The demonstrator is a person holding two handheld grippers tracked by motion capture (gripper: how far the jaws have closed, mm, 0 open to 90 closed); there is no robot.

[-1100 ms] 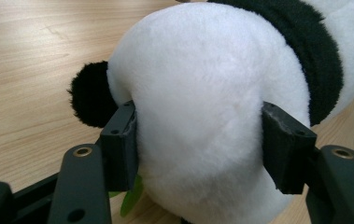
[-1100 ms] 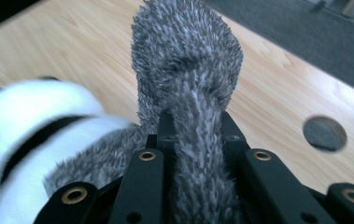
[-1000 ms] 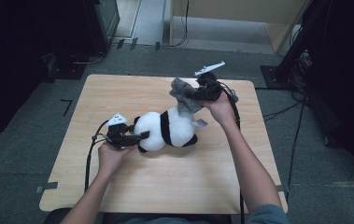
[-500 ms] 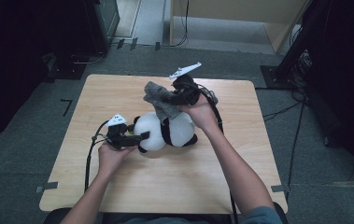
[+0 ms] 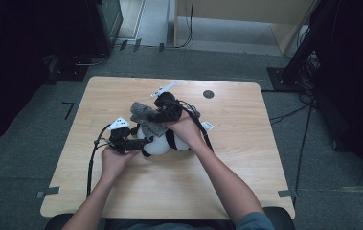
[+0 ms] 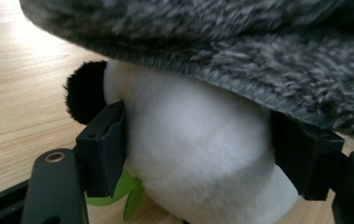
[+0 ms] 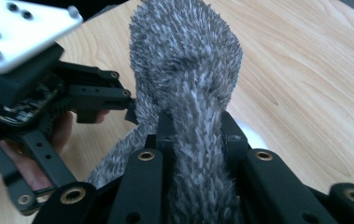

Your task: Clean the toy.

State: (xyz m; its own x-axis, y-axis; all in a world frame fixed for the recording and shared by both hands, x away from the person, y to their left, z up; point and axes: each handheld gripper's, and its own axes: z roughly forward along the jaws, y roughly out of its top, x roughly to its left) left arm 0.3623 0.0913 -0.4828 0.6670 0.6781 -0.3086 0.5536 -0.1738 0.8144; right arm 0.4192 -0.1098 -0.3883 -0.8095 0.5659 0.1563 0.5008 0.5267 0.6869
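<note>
High view | L hand-held gripper [image 5: 138,142] clamps panda toy [image 5: 162,141]; R hand-held gripper [image 5: 157,115] pinches grey cloth [image 5: 146,116]

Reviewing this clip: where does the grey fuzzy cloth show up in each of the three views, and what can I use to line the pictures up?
High view: grey fuzzy cloth at table centre, draped over the panda plush.
Left gripper view: cloth across the top, overhanging the plush's white body.
Right gripper view: cloth centre, pinched in the right hand-held gripper.
Shared landmark: the light wooden table.
</note>
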